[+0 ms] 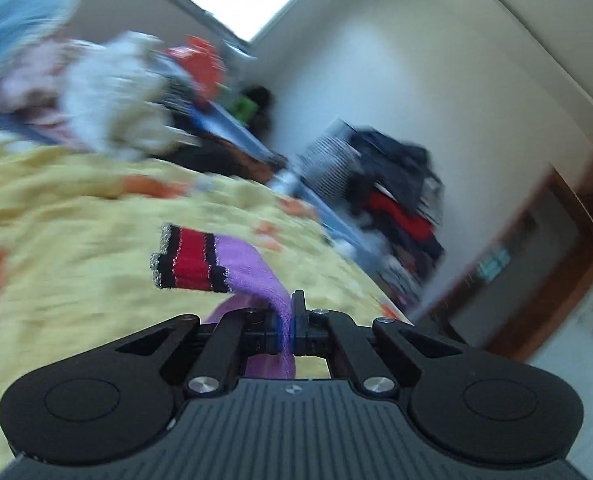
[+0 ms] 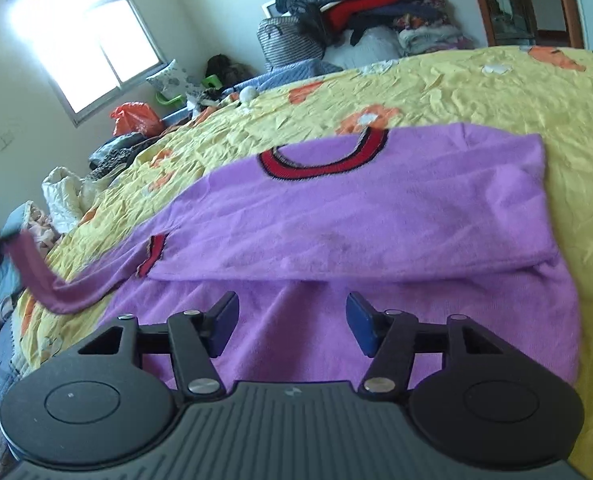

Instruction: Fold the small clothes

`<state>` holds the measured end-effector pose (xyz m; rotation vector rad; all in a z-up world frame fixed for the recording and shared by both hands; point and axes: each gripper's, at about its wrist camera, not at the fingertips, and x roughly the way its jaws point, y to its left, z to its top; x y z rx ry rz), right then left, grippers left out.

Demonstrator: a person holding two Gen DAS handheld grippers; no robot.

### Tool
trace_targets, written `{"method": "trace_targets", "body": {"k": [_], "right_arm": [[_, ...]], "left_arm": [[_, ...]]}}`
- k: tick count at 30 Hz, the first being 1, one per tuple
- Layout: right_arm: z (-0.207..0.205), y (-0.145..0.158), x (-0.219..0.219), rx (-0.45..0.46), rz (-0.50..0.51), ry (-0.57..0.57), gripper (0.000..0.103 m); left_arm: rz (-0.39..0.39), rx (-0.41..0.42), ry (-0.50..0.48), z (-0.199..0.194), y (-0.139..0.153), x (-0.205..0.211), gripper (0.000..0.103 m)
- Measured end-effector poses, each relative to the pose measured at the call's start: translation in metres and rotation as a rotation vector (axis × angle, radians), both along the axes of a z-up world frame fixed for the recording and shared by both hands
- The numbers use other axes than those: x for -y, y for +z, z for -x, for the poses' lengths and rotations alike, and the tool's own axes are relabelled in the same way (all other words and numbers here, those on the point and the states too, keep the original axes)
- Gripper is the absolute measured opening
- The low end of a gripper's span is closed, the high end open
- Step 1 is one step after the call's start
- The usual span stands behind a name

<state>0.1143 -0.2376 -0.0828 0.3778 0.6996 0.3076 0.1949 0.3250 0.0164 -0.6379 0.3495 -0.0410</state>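
A small purple sweater (image 2: 356,216) with a red and black collar (image 2: 320,160) lies on the yellow bedspread (image 2: 476,92), its upper part folded over the lower part. My right gripper (image 2: 292,324) is open and empty just above the sweater's lower part. My left gripper (image 1: 286,328) is shut on the purple sleeve (image 1: 252,268), lifted above the bed, with the red and black cuff (image 1: 188,260) hanging out ahead. In the right wrist view the lifted sleeve (image 2: 56,284) stretches to the far left, where the left gripper is a dark blur.
A heap of dark and red clothes (image 2: 360,4) and a striped bag (image 2: 288,40) stand by the far wall. White and pink garments (image 2: 64,196) lie at the bed's left edge. An orange bag (image 2: 136,118) sits under the window (image 2: 92,40). A wooden door frame (image 2: 568,0) is at right.
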Motion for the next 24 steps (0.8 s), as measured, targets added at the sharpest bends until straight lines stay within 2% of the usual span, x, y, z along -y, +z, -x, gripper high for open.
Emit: {"method": "trace_targets", "body": {"k": [1, 3, 4, 9, 13, 17, 22, 24], "right_arm": [[0.003, -0.001, -0.004, -0.007, -0.001, 0.012, 0.064], [0.010, -0.002, -0.012, -0.011, 0.002, 0.039, 0.076], [0.015, -0.003, -0.015, -0.012, 0.009, 0.045, 0.077], [0.032, -0.011, -0.021, -0.035, 0.029, 0.058, 0.078], [0.040, -0.017, -0.008, -0.052, 0.005, 0.011, 0.078], [0.042, -0.018, 0.006, -0.057, -0.017, -0.033, 0.078], [0.043, -0.016, 0.012, -0.061, -0.011, -0.057, 0.078], [0.041, -0.016, 0.012, -0.066, -0.006, -0.055, 0.078]], "left_arm": [[-0.017, 0.009, -0.058, -0.014, 0.006, 0.024, 0.002], [-0.056, 0.015, -0.171, -0.039, 0.012, 0.078, 0.002], [-0.079, 0.016, -0.222, -0.050, 0.013, 0.106, 0.002], [-0.171, -0.036, -0.445, -0.083, -0.012, 0.240, 0.002], [-0.269, -0.071, -0.606, -0.078, -0.043, 0.331, 0.002], [-0.344, -0.078, -0.704, -0.068, -0.070, 0.386, 0.002], [-0.392, -0.076, -0.768, -0.066, -0.084, 0.433, 0.002], [-0.389, -0.088, -0.779, -0.063, -0.091, 0.442, 0.002]]}}
